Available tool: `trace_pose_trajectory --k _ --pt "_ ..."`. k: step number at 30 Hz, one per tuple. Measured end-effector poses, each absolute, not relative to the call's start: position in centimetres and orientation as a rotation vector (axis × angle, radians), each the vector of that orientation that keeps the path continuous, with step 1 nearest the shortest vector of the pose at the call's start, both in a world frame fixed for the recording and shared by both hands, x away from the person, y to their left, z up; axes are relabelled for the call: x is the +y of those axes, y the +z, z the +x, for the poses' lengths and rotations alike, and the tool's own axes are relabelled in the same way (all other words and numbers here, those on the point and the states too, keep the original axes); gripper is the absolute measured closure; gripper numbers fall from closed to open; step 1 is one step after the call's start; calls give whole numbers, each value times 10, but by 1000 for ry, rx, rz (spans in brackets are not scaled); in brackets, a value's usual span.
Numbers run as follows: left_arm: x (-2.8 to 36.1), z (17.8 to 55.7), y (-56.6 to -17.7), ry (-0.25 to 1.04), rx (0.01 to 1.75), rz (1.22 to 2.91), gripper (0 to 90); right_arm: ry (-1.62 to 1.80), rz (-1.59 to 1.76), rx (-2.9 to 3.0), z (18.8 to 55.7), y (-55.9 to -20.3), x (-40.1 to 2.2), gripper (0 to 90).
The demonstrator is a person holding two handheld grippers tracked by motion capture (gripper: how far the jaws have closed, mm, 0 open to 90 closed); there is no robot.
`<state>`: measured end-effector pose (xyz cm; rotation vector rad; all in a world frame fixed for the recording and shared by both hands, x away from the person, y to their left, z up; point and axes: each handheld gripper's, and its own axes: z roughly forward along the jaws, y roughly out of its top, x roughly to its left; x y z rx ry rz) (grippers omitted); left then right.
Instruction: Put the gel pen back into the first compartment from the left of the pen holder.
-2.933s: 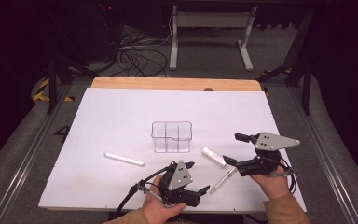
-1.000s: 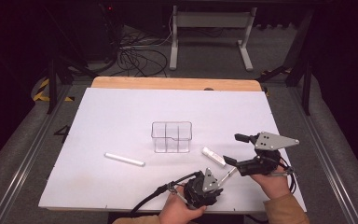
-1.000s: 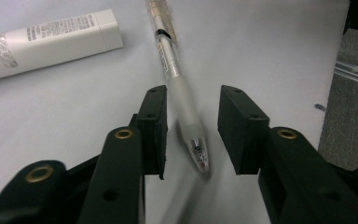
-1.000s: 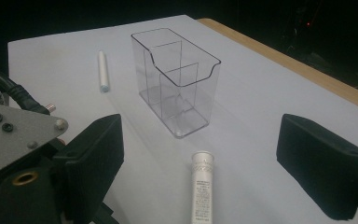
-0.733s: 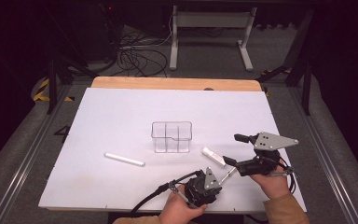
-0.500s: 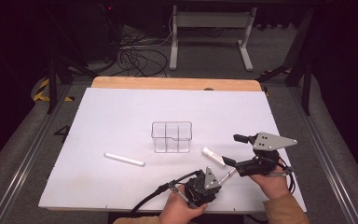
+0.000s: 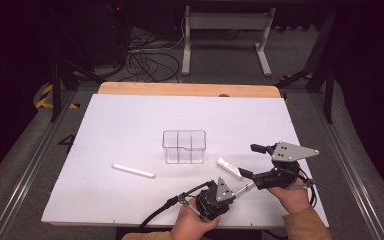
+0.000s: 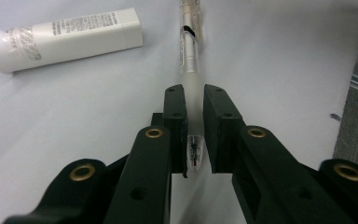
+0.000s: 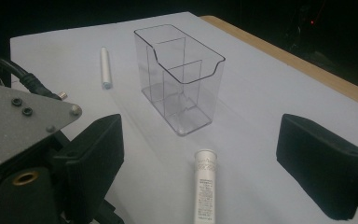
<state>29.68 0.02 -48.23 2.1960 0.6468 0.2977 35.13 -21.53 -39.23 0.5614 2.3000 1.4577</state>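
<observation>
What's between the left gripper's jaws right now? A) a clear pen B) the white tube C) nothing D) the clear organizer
A: in the left gripper view the left gripper has its jaws closed on the clear pen, while the white tube lies apart on the table.

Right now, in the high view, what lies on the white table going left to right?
White stick → clear divided box → left gripper, shut on the pen → white tube → right gripper, jaws open.
</observation>
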Motion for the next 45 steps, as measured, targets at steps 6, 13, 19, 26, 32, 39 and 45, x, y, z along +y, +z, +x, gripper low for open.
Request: trace_pose_trajectory --k 6,13,19,26,32,39,45 --pt "6 293 -472 314 610 2205 803 1466 561 2288 351 -391 -218 153" --pt "17 289 -460 340 576 2207 803 1473 566 2265 349 -388 -221 154" --pt "23 288 -455 329 571 2206 803 1479 567 2260 348 -387 -222 154" --pt "38 286 -447 326 572 2236 803 1481 568 2258 348 -386 -223 155" --pt "50 283 -437 320 558 2238 802 1481 568 2259 348 -386 -223 155" --pt "68 285 -420 283 544 2272 803 1476 568 2260 349 -387 -223 155" --pt "82 285 -408 261 558 2260 803 1478 572 2258 349 -387 -224 155"
